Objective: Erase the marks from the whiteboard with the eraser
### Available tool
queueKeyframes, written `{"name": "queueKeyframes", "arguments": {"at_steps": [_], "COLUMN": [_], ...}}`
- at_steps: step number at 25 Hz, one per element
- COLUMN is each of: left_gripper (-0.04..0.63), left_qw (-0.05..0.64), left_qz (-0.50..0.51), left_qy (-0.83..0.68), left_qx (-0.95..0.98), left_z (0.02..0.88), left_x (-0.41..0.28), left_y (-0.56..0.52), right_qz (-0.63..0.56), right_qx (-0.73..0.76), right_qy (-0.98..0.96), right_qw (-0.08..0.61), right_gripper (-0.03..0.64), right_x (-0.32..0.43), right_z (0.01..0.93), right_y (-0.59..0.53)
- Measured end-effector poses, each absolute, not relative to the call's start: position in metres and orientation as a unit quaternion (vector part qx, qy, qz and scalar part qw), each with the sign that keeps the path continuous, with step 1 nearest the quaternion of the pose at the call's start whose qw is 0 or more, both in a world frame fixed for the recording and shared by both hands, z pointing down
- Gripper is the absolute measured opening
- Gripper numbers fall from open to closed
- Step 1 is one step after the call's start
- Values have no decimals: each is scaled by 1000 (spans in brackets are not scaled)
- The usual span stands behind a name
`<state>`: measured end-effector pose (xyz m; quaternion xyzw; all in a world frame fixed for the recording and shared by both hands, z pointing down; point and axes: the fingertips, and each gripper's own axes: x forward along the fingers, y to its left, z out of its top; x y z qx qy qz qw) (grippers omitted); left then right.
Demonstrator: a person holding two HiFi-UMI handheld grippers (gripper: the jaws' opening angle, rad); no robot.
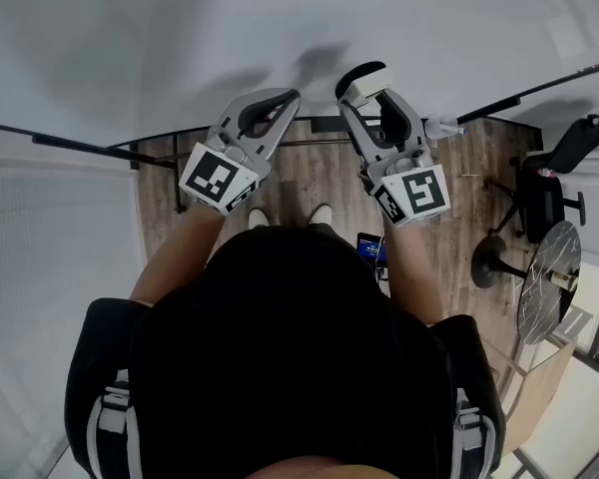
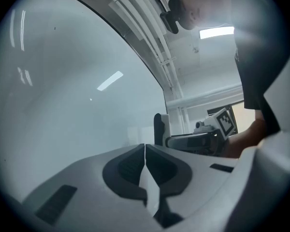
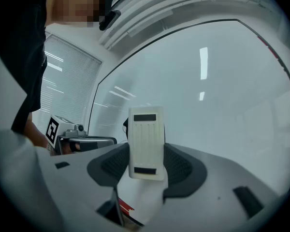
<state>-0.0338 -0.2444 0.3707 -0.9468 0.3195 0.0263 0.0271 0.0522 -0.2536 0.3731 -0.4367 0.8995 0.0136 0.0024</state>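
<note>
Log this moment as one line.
right gripper: shut on eraser | left gripper: shut, empty | whiteboard: ahead of both

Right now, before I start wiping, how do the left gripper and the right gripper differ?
The left gripper has its jaws shut together with nothing between them, while the right gripper is clamped on the white eraser. In the head view, the right gripper reaches a little further forward toward the whiteboard than the left gripper. Both are raised side by side, pointing at the board.
</note>
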Motion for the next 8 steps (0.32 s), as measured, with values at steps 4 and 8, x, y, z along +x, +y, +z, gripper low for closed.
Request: {"name": "queueKeyframes", "arguments": {"at_steps": [4, 8], "left_gripper": [8, 8], "left_qw": [24, 23], "left_qz": [25, 24], "left_qy": [320, 320], "left_qx": [-947, -947], "left_z": [373, 371], "left_x": [-34, -34], "left_y": [-244, -244], "right_qz": [15, 16], "right_qx": [-435, -434], "right_qy": [900, 901], "right_qw": [1, 2], "right_gripper": [222, 222], "right_x": [50, 49], "right_z": [374, 371], "right_y": [-253, -253]}}
